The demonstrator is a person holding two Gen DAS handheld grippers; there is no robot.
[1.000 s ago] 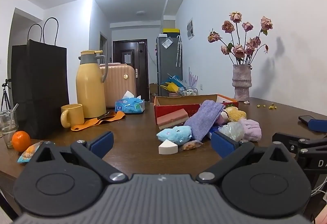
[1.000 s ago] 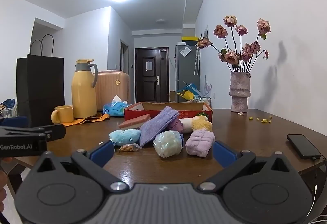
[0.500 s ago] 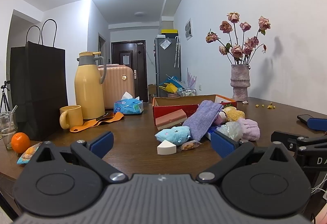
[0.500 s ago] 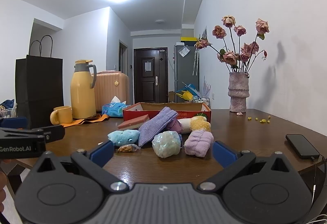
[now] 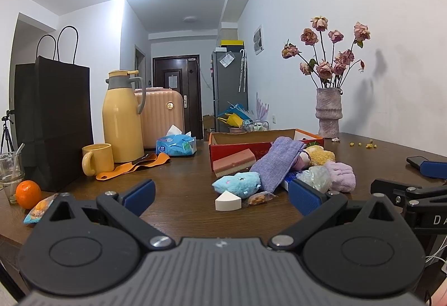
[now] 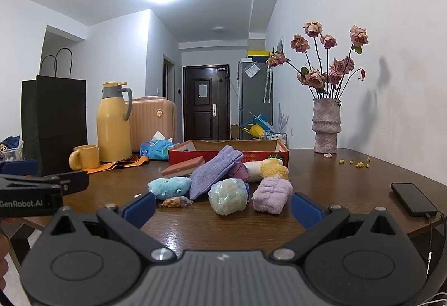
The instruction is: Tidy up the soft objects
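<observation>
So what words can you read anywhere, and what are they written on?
"GenRobot.AI": on the side of the left hand-held gripper, seen from the right wrist.
"D A": on the right hand-held gripper, cut off by the frame edge.
Red cardboard box: yellow print, too blurred.
Tissue pack: logo unreadable.

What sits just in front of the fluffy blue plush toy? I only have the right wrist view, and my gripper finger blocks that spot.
Observer: A white wedge-shaped foam sponge lies on the brown wooden table, just in front of the fluffy blue plush toy.
Operator: Anything near the table's left edge that I miss?
Observer: A round orange fruit sits there, in front of the black paper bag.
Operator: Is the left gripper holding anything?
Observer: No, the left gripper is open and empty.
</observation>
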